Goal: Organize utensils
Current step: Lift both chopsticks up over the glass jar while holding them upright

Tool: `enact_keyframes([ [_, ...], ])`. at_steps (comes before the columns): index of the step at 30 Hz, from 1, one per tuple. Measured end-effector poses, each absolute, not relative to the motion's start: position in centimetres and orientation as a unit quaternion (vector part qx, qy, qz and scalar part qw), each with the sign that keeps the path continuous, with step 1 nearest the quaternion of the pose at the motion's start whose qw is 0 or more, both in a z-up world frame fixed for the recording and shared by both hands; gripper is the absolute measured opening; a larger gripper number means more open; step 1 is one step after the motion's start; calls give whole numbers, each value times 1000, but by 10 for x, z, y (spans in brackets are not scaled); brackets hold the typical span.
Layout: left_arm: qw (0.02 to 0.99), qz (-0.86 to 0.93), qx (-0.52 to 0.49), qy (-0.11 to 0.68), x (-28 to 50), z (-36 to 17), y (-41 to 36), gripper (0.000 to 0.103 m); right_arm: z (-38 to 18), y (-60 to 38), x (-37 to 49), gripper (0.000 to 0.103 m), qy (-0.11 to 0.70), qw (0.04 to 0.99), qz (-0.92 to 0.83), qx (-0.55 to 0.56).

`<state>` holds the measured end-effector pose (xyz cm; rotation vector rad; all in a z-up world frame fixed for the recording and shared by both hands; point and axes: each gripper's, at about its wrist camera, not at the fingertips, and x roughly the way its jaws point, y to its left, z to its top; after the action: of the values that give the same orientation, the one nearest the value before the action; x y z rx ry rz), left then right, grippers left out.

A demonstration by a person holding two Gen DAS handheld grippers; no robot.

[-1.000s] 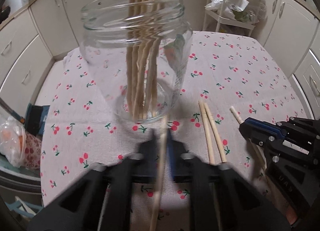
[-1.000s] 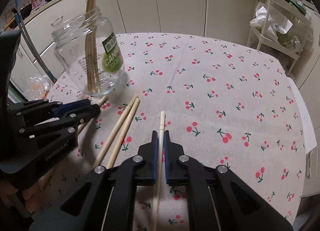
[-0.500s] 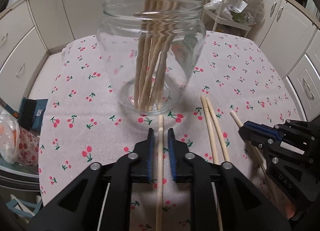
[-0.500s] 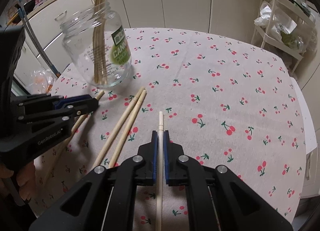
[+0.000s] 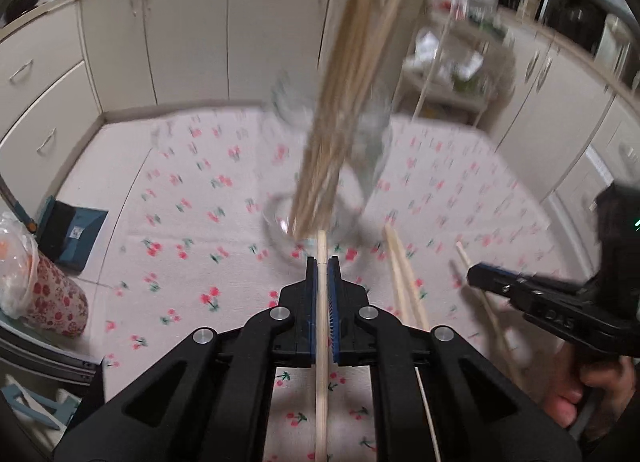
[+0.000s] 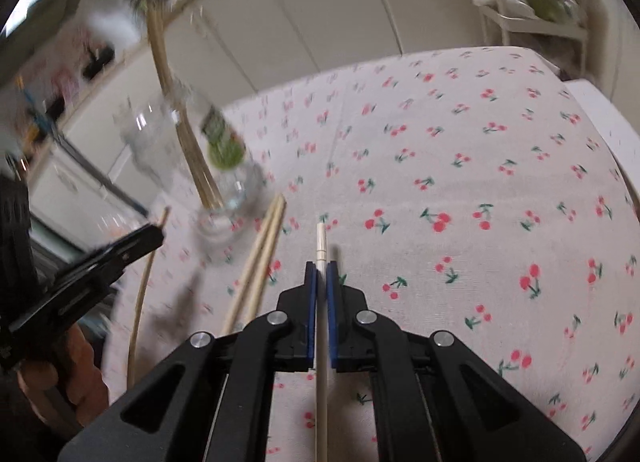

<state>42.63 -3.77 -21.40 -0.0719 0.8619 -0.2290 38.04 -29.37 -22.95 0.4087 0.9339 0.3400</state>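
Note:
A clear glass jar point(image 5: 360, 165) holding several wooden chopsticks point(image 5: 344, 109) stands on the cherry-print tablecloth; it is motion-blurred. It also shows in the right wrist view point(image 6: 224, 181). My left gripper point(image 5: 322, 262) is shut on a single chopstick point(image 5: 321, 326), just in front of the jar's base. My right gripper point(image 6: 321, 266) is shut on another chopstick point(image 6: 321, 302), to the right of the jar. A loose pair of chopsticks point(image 5: 402, 282) lies between the two grippers, and also shows in the right wrist view point(image 6: 256, 262).
The table point(image 6: 480, 149) carries a cherry-print cloth. Cream cabinets point(image 5: 180, 33) stand behind it. A white shelf rack point(image 6: 532, 17) is at the back right. A bag and a blue box point(image 5: 68, 238) sit on the floor at the left.
Both cameras have tilted up and moved, blurring the views. Both grippers hold their chopsticks as before, and the jar now looks farther away in the left view.

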Motion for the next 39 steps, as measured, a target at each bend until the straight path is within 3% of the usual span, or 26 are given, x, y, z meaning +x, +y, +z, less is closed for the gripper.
enact_keyframes([
  [8,947,-127,-108,274,418,-126,-3,5,-205,-304,359,6,356,883,170,255],
  [16,966,-108,-163,171,455,-75,0,5,-193,-312,349,6,299,898,167,276],
  [28,983,-43,-157,86,502,-65,-17,5,-194,-323,348,6,278,902,154,290],
  [39,987,-20,-137,79,512,-96,-26,5,-199,-322,349,6,280,902,151,293],
])
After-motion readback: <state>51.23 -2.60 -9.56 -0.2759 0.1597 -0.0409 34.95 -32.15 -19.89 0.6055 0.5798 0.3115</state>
